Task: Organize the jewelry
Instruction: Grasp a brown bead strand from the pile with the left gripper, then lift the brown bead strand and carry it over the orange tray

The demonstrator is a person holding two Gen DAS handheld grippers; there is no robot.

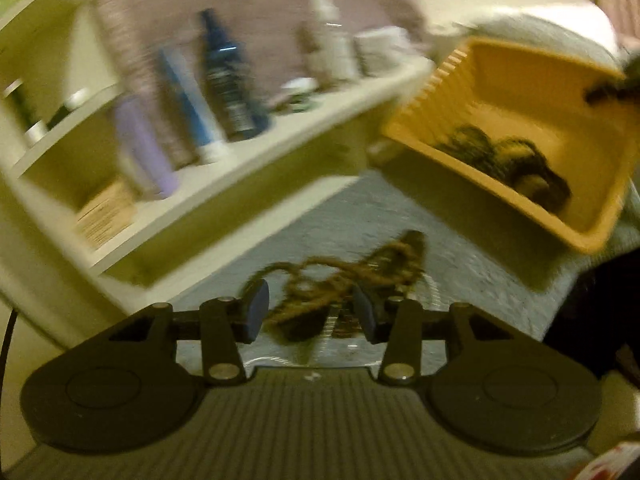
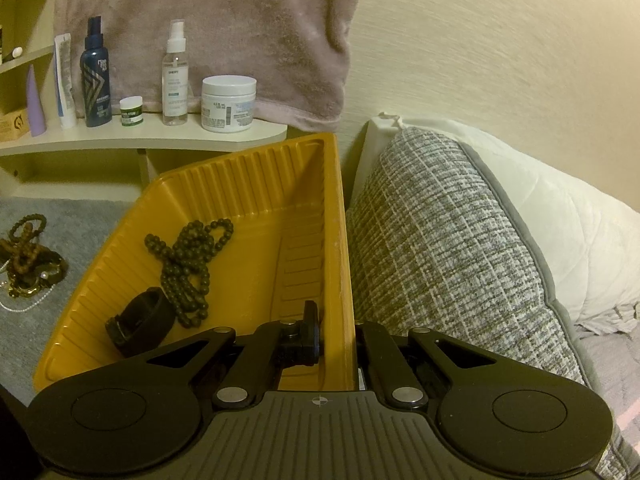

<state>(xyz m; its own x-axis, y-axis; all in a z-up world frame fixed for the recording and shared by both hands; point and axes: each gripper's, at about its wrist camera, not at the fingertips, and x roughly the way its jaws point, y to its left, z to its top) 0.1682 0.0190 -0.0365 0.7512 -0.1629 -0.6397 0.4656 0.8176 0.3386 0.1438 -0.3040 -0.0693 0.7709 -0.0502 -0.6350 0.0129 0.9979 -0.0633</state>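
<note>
Landmark for this entry: the yellow tray [image 2: 256,200], ribbed along its walls and tilted up on the grey bedcover [image 2: 60,220].

Already in the tray, as we count them:
- one dark beaded necklace [image 2: 188,264], lying looped on the tray floor;
- one black band, a bracelet or strap [image 2: 140,326], just beside the necklace at the tray's lower end.

Still outside the tray, to its left on the bedcover:
- a tangled heap of jewelry [image 2: 28,268], in which we make out brown bead strands, a gilt piece and a thin pale chain. From the left wrist view the same heap [image 1: 340,280] is blurred, and we cannot separate its pieces there.

Tools:
- right gripper [image 2: 336,344]: closed on the tray's right wall, one finger inside and the other outside, holding the tray tipped.
- left gripper [image 1: 312,312]: jaws apart with nothing pinched; the heap lies just beyond and between the blue pads [image 1: 256,312]. Whether the pads touch any strand we cannot tell through the blur.

Also noted, behind the tray and not part of the sorting: a shelf [image 2: 160,138] with bottles and jars, a pink towel [image 2: 224,20] hanging above it, and a tweed cushion [image 2: 448,248] to the tray's right.

Our reckoning: two items filed, several remaining. We judge the work under half done, with the heap the next lot to move.
</note>
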